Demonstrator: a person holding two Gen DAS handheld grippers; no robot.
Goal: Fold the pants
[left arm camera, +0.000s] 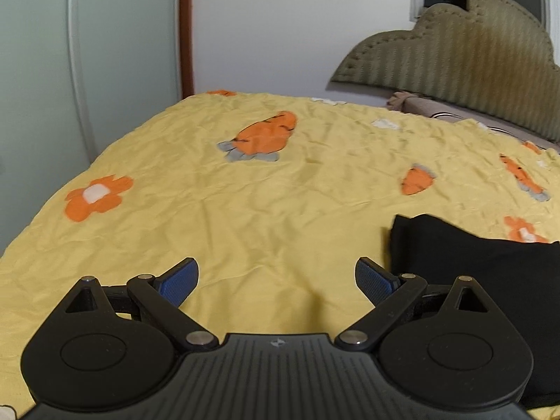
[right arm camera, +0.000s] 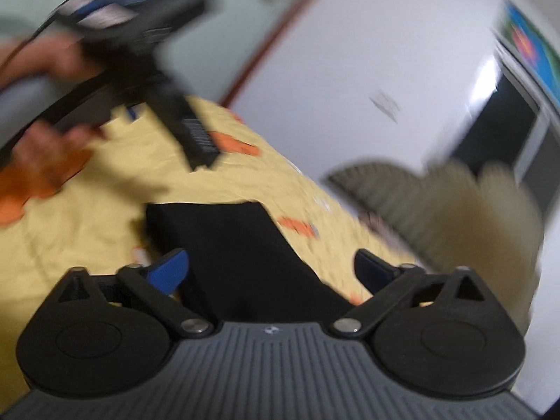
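Observation:
Black pants (left arm camera: 483,273) lie folded into a flat block on the yellow bedspread (left arm camera: 245,210), at the lower right of the left wrist view. My left gripper (left arm camera: 276,276) hovers open over bare bedspread just left of them, nothing between its blue pads (left arm camera: 178,281). In the blurred, tilted right wrist view the pants (right arm camera: 241,252) lie straight ahead under my right gripper (right arm camera: 271,269), which is open and holds nothing. The left gripper's body (right arm camera: 140,52) and the hand holding it (right arm camera: 49,147) show at the upper left there.
A padded olive headboard (left arm camera: 465,66) and a pillow edge (left arm camera: 437,112) stand at the far right. A pale wardrobe door (left arm camera: 70,70) borders the bed's left side. The bedspread (right arm camera: 87,227) carries orange carrot and flower patches.

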